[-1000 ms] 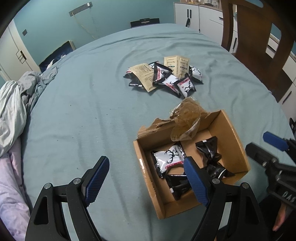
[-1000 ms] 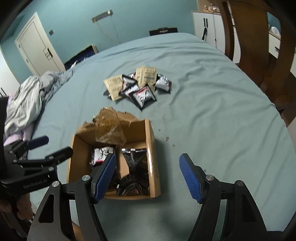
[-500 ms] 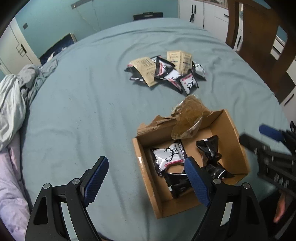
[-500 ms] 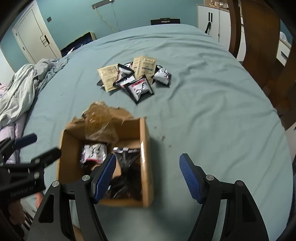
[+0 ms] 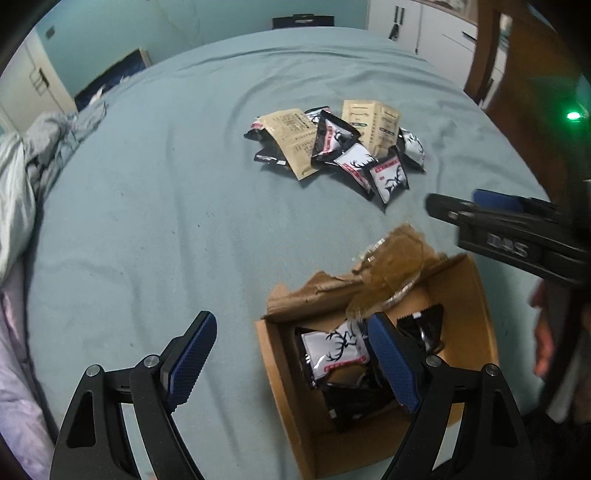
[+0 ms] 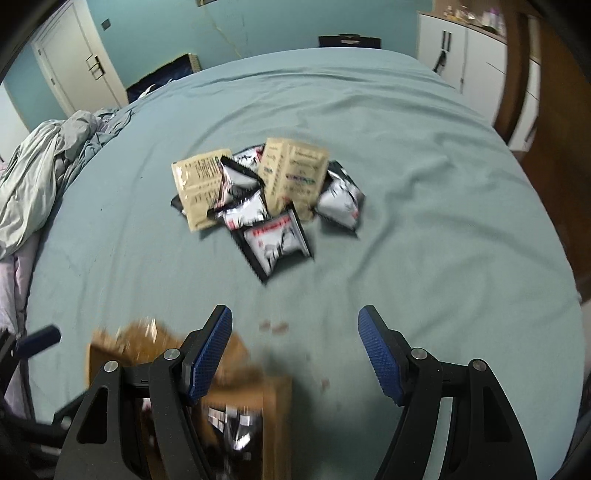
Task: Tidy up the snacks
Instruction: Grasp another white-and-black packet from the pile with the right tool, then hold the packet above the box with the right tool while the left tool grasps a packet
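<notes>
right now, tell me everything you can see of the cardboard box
The cardboard box is a small, open-topped brown carton resting flat on the teal bed sheet. Its far flap is torn ragged, with crumpled brown packing tape sticking up from it. Inside lie black-and-white antler-print snack packets. No gripper touches it. In the right wrist view it is blurred.

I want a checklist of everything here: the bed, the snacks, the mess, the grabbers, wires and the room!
Surface: teal sheet, wrinkled, small stains.
Job's things: loose packets piled mid-bed; box open, torn flap, some packets inside.
Clutter: crumpled bedding at the left edge.
Grippers: left gripper open, empty, over the box's left wall; right gripper open, empty, short of the pile.
Cables: thin wire on the far wall.
Surroundings: white door, white cabinets, wooden chair.
</notes>
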The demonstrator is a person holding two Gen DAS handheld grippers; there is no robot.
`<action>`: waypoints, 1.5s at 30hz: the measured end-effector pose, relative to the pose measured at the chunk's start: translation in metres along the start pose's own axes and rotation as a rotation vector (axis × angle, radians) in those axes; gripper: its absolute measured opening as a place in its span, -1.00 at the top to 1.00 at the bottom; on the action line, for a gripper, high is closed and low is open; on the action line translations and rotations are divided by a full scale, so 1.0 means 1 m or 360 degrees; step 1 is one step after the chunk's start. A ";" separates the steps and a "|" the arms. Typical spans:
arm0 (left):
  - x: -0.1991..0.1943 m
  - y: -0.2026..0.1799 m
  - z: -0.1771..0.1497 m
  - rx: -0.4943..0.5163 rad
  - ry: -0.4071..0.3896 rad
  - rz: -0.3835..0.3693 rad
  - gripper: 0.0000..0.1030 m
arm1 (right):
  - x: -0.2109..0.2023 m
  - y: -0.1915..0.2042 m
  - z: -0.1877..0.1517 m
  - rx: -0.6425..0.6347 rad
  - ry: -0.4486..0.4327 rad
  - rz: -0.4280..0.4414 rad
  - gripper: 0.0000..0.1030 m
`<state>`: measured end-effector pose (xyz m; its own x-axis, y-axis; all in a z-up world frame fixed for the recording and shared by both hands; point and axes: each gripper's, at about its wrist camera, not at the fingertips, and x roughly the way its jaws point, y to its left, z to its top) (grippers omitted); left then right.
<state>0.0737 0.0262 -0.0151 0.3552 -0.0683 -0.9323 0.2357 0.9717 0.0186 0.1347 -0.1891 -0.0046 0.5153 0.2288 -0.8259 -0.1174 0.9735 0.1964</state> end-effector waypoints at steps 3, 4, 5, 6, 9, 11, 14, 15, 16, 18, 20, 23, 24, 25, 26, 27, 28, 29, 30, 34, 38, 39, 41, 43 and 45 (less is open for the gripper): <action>0.003 0.009 0.005 -0.0068 0.0006 -0.0063 -0.66 | 0.026 0.004 0.016 -0.0083 0.0012 -0.0015 -0.36; 0.004 0.012 0.007 -0.0086 0.0002 -0.0076 -0.66 | 0.034 0.005 0.022 -0.0108 0.0017 -0.0021 -0.36; 0.005 0.013 0.007 -0.0096 0.0000 -0.0079 -0.66 | 0.044 0.006 0.027 -0.0133 0.0025 -0.0024 -0.36; 0.006 0.015 0.008 -0.0109 -0.0002 -0.0082 -0.66 | 0.052 0.007 0.031 -0.0147 0.0029 -0.0021 -0.36; 0.009 0.021 0.009 -0.0151 0.0010 -0.0106 -0.66 | 0.074 0.010 0.045 -0.0183 0.0076 0.0008 -0.36; 0.012 0.023 0.009 -0.0167 0.0023 -0.0117 -0.66 | 0.088 0.016 0.051 -0.0248 0.0108 0.0013 -0.36; 0.016 0.026 0.009 -0.0176 0.0034 -0.0114 -0.66 | 0.102 0.024 0.058 -0.0331 0.0110 -0.0026 -0.36; 0.016 0.027 0.009 -0.0178 0.0036 -0.0111 -0.66 | 0.105 0.026 0.059 -0.0337 0.0116 -0.0019 -0.36; 0.017 0.028 0.009 -0.0183 0.0035 -0.0110 -0.66 | 0.107 0.027 0.060 -0.0335 0.0122 -0.0002 -0.35; 0.017 0.030 0.009 -0.0195 0.0030 -0.0120 -0.66 | 0.107 0.028 0.059 -0.0334 0.0110 0.0040 0.17; 0.015 0.032 0.009 -0.0211 0.0013 -0.0126 -0.66 | 0.104 0.028 0.056 -0.0336 0.0115 0.0064 0.38; 0.010 0.035 0.008 -0.0229 -0.0023 -0.0123 -0.66 | 0.094 0.027 0.053 -0.0343 0.0090 0.0081 0.52; 0.008 0.036 0.007 -0.0235 -0.0031 -0.0125 -0.66 | 0.087 0.025 0.053 -0.0330 0.0068 0.0082 0.54; 0.006 0.037 0.006 -0.0243 -0.0046 -0.0130 -0.66 | 0.079 0.023 0.051 -0.0305 0.0042 0.0091 0.55; 0.005 0.038 0.005 -0.0245 -0.0054 -0.0132 -0.66 | 0.071 0.020 0.048 -0.0270 0.0018 0.0120 0.56; 0.003 0.038 0.004 -0.0246 -0.0062 -0.0127 -0.66 | 0.062 0.017 0.045 -0.0240 -0.0003 0.0148 0.56; 0.002 0.039 0.004 -0.0245 -0.0069 -0.0119 -0.66 | 0.051 0.014 0.041 -0.0211 -0.0033 0.0166 0.56; 0.001 0.039 0.004 -0.0243 -0.0078 -0.0107 -0.66 | 0.043 0.013 0.037 -0.0197 -0.0057 0.0163 0.56; -0.001 0.039 0.003 -0.0242 -0.0088 -0.0097 -0.66 | 0.032 0.011 0.032 -0.0175 -0.0095 0.0148 0.56; -0.003 0.042 0.001 -0.0253 -0.0101 -0.0082 -0.66 | -0.013 -0.006 0.012 -0.0061 -0.0236 0.0110 0.56; -0.003 0.046 -0.005 -0.0296 -0.0053 -0.0131 -0.66 | -0.055 -0.016 -0.023 0.0071 -0.0347 0.0107 0.56; -0.004 0.047 -0.007 -0.0310 -0.0050 -0.0134 -0.66 | -0.064 -0.021 -0.033 0.0113 -0.0358 0.0114 0.56; -0.006 0.046 -0.008 -0.0313 -0.0060 -0.0123 -0.66 | -0.077 -0.030 -0.054 0.0192 -0.0363 0.0120 0.56; -0.010 0.043 -0.010 -0.0299 -0.0080 -0.0095 -0.66 | -0.093 -0.040 -0.078 0.0252 -0.0351 0.0112 0.56; -0.014 0.039 -0.012 -0.0283 -0.0098 -0.0080 -0.66 | -0.102 -0.042 -0.092 0.0264 -0.0323 0.0104 0.56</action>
<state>0.0676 0.0681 -0.0054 0.4032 -0.1260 -0.9064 0.0929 0.9910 -0.0964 0.0094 -0.2532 0.0228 0.6729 0.2694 -0.6889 -0.0242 0.9388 0.3435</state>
